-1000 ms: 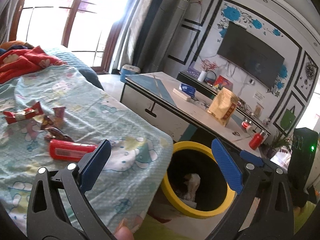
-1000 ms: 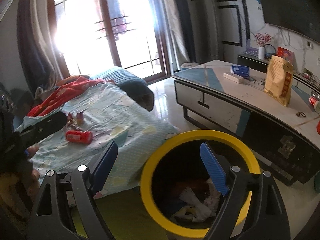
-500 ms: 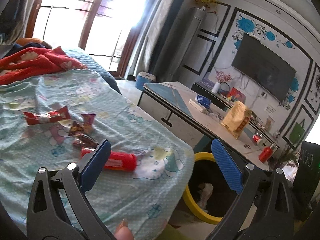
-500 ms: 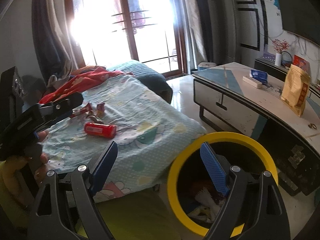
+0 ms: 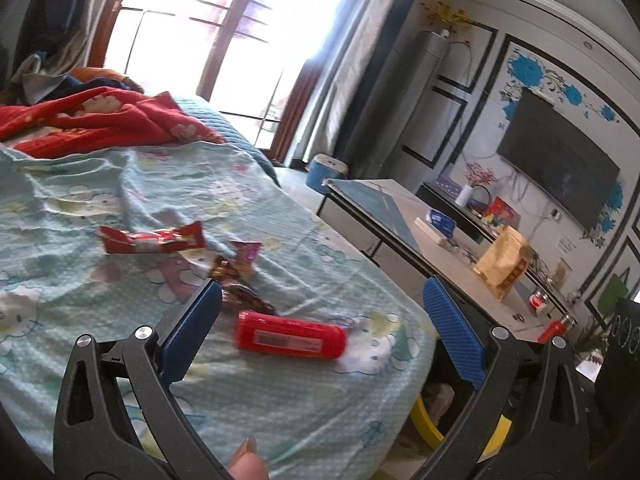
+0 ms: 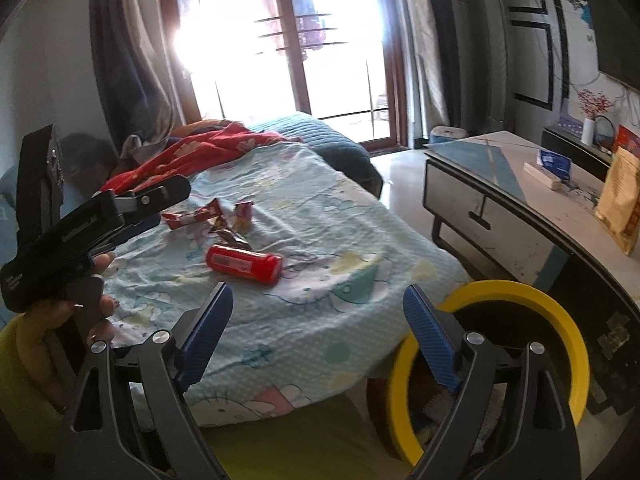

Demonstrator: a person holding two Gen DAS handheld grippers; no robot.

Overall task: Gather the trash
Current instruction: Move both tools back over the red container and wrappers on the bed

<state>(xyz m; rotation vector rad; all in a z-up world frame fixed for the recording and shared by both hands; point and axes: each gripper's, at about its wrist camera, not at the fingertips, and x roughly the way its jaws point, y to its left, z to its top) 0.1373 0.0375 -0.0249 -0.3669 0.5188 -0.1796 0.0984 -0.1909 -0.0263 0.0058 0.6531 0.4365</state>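
A red cylindrical can (image 5: 290,335) lies on its side on the light-blue bedspread (image 5: 120,208); it also shows in the right wrist view (image 6: 244,265). Behind it lie a long red wrapper (image 5: 154,239), a dark brown wrapper (image 5: 240,292) and a small pink wrapper (image 5: 245,256). My left gripper (image 5: 320,332) is open and empty, hovering just before the can. My right gripper (image 6: 318,336) is open and empty, over the bed's corner beside the yellow-rimmed bin (image 6: 520,344). The bin holds crumpled trash. The left gripper (image 6: 100,220) also shows in the right wrist view.
A red blanket (image 5: 100,120) lies at the bed's far end. A low table (image 6: 520,208) with a brown paper bag (image 5: 504,260), a white box and red bottles stands right of the bed. A TV (image 5: 560,176) hangs on the wall. A glass door is behind.
Both grippers have swung left, away from the bin and toward the trash on the bed. The red can now lies between the left gripper's fingers in view. Both stayed open.
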